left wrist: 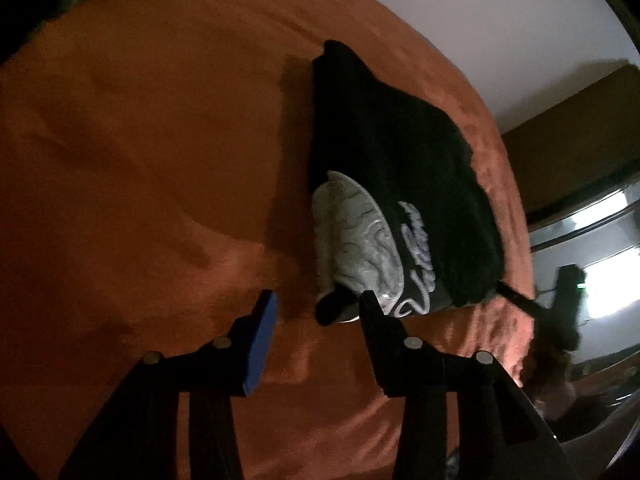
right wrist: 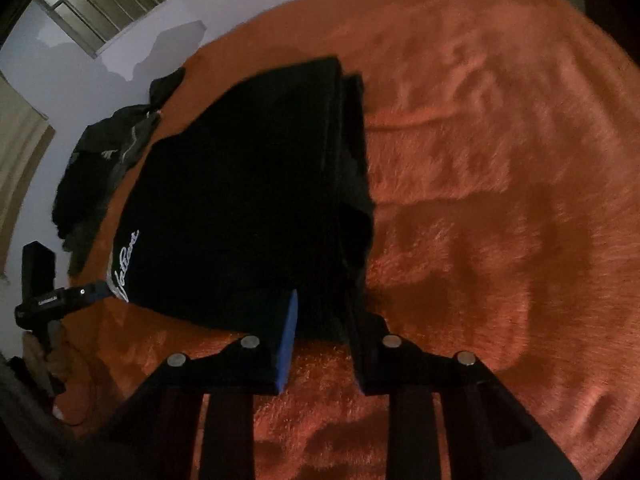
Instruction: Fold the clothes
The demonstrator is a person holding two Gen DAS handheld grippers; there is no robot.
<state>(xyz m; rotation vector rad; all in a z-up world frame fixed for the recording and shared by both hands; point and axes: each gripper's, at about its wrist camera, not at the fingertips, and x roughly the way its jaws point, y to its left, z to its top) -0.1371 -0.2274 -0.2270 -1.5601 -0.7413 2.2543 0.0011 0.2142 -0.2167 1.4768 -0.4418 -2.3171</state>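
Note:
A black folded garment [left wrist: 400, 152] with a grey print and white lettering lies on an orange fuzzy blanket [left wrist: 140, 140]. My left gripper [left wrist: 318, 304] is open just in front of the garment's near corner, its right fingertip [left wrist: 370, 304] over the printed edge. In the right wrist view the same garment [right wrist: 248, 184] fills the middle, and my right gripper [right wrist: 322, 300] stands open with its tips over the near edge and black fabric showing in the gap. Each gripper also shows in the other's view: the right gripper [left wrist: 560, 300] and the left gripper [right wrist: 60, 300].
A heap of dark clothes [right wrist: 100, 168] lies at the blanket's far left edge by a white wall and a barred window [right wrist: 100, 0]. Wide stretches of orange blanket [right wrist: 500, 200] lie right of the garment. A hand [left wrist: 552, 376] holds the right gripper.

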